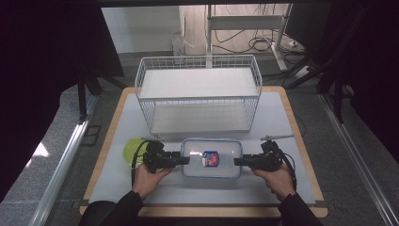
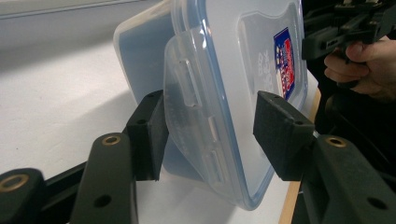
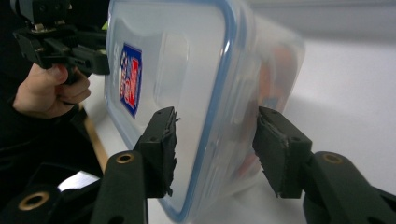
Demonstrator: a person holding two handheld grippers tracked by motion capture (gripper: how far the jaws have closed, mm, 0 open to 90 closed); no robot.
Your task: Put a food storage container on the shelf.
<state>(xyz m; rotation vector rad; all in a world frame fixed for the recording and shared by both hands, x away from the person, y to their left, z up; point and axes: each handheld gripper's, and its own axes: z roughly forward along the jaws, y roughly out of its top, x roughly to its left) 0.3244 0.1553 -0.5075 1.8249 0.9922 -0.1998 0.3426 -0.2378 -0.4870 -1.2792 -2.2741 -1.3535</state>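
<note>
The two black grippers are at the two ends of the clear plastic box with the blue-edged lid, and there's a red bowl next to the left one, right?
Not quite: the bowl beside the left gripper is yellow-green, not red, as the high view shows. The rest holds: the left gripper and the right gripper sit at opposite ends of the clear plastic box with the blue-edged lid.

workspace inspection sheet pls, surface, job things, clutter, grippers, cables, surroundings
surface: white mat on a wood-edged table.
job's things: clear plastic container with blue-rimmed clip lid and a red-blue label, lying flat between the two grippers.
clutter: white wire basket behind the container; green round thing at the left, half hidden.
grippers: left gripper straddles one end of the container, one pad near the lid clip, the other apart; right gripper straddles the other end, pads not clearly pressing.
cables: black cable loops from the left gripper; cables on the floor behind.
surroundings: metal rails beside the table, dark curtains.
</note>
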